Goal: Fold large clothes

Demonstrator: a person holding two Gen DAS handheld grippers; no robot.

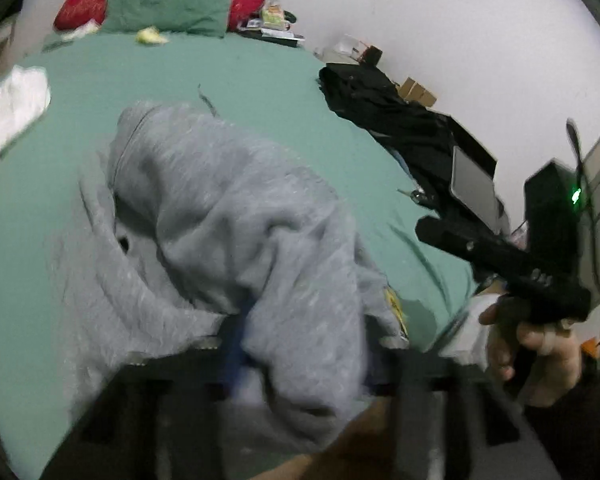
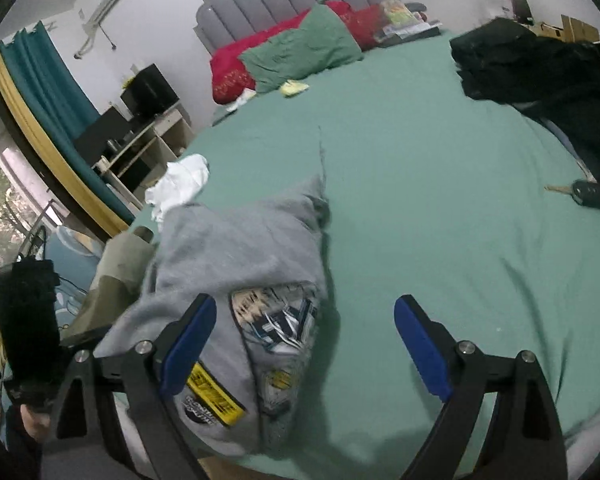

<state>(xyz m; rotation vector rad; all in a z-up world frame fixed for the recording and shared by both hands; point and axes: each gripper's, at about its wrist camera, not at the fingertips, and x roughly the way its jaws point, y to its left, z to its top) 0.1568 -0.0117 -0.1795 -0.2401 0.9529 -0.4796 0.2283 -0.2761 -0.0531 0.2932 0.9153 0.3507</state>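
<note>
Your left gripper [image 1: 244, 344], bottom centre of its view, is clamped on the grey hoodie [image 1: 220, 216] bunched mid-frame on the green bed [image 1: 260, 76]. Your right gripper [image 2: 304, 344] stands wide apart, empty, hoodie beside its left finger. No containers discernible

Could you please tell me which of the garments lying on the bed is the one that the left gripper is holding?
The grey sweatshirt, bunched at the near edge, is clamped by the left gripper; the white garment and black clothes lie untouched farther away.
</note>
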